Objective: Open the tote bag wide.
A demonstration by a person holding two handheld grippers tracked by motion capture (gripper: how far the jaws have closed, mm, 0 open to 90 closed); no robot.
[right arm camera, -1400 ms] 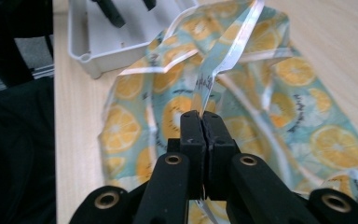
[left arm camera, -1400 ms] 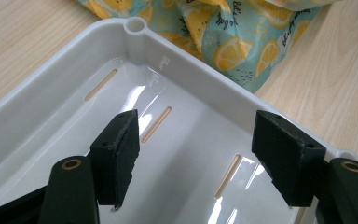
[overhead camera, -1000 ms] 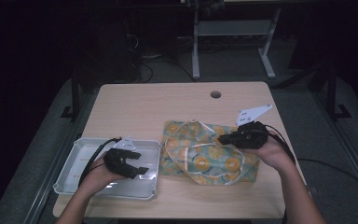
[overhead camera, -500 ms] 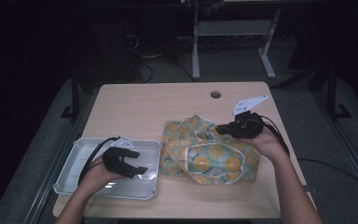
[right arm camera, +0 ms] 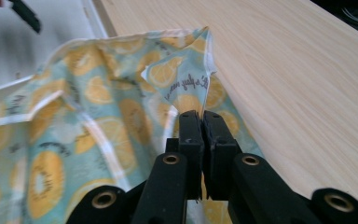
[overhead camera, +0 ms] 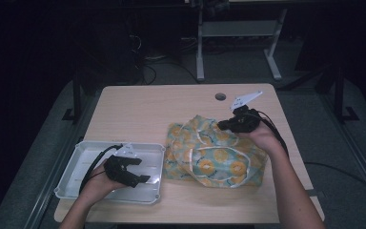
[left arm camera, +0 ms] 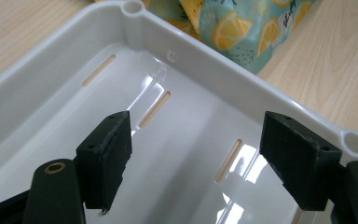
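Jaws of the left gripper (overhead camera: 140, 171) have just been opening and stand apart over the white tray (left arm camera: 242, 86) at near left, nothing between them. Farther right, the lemon-print cloth (overhead camera: 214, 155) is pinched at its far edge by the right gripper (overhead camera: 225, 125), which has been drawn leftward, so folding seems begun.

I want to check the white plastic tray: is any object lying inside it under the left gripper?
No: in the left gripper view, the white plastic tray shows a bare, glossy floor between the open left gripper jaws.
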